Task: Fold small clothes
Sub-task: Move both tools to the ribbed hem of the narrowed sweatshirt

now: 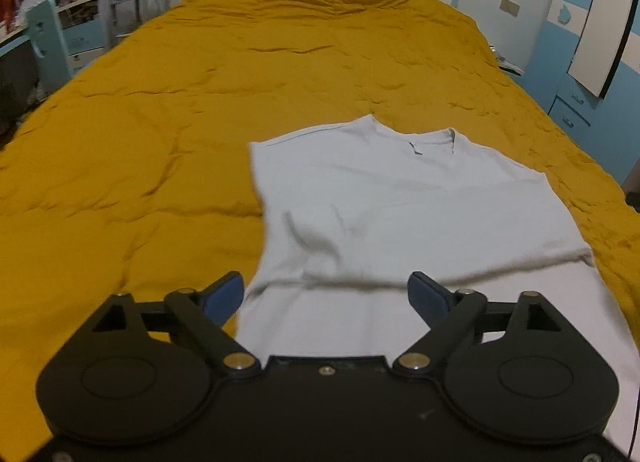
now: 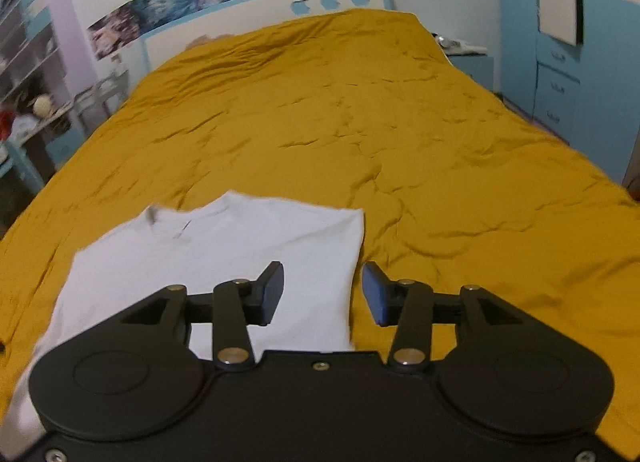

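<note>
Seen from the left wrist, a pale shirt (image 1: 400, 214) lies flat on a mustard bedspread (image 1: 160, 110), collar away from the camera and long axis running straight ahead, while the left gripper (image 1: 326, 296) hangs above the shirt's near part with jaws spread wide and nothing between them, a folded-over edge crossing just ahead of its blue pads. From the right wrist, the right gripper (image 2: 322, 292) hovers over the shirt's right edge with jaws partly apart and empty, cloth under the left finger (image 2: 272, 290) and bare bedspread under the other; no containers appear, and both hands look about equally near.
</note>
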`<state>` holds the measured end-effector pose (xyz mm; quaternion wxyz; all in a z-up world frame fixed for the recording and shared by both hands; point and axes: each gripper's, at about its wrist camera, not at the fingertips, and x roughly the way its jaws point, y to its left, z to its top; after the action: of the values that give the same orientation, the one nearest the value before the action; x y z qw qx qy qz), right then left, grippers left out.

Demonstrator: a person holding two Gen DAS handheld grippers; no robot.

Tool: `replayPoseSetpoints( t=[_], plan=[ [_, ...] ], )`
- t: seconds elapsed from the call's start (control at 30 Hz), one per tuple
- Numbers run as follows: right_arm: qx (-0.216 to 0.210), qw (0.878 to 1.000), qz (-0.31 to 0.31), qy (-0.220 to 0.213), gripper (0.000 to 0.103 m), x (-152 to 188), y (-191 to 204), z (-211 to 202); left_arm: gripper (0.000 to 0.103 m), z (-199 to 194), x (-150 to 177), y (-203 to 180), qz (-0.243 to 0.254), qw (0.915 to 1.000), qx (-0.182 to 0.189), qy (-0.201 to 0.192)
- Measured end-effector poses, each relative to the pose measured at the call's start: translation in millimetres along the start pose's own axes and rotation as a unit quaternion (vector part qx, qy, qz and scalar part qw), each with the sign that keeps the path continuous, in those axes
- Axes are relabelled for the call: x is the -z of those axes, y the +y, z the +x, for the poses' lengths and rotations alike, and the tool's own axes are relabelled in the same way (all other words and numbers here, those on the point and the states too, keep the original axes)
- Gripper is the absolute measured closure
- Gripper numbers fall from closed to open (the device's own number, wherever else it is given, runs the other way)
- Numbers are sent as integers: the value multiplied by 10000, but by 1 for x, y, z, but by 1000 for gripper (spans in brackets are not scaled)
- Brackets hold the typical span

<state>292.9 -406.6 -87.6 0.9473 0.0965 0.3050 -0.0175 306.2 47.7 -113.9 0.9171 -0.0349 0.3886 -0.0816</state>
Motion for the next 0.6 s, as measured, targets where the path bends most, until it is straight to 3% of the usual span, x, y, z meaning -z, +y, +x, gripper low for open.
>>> replayPoseSetpoints(
  t=[0.27, 0.6],
  plan=[
    [-341, 9991, -216, 155, 52, 62, 20, -100, 8, -76, 64, 12, -78, 10000, 57, -2],
    [-222, 9968, -123, 754, 52, 158, 10, -137, 8, -101, 143, 29, -335, 9987, 103, 373]
  ],
)
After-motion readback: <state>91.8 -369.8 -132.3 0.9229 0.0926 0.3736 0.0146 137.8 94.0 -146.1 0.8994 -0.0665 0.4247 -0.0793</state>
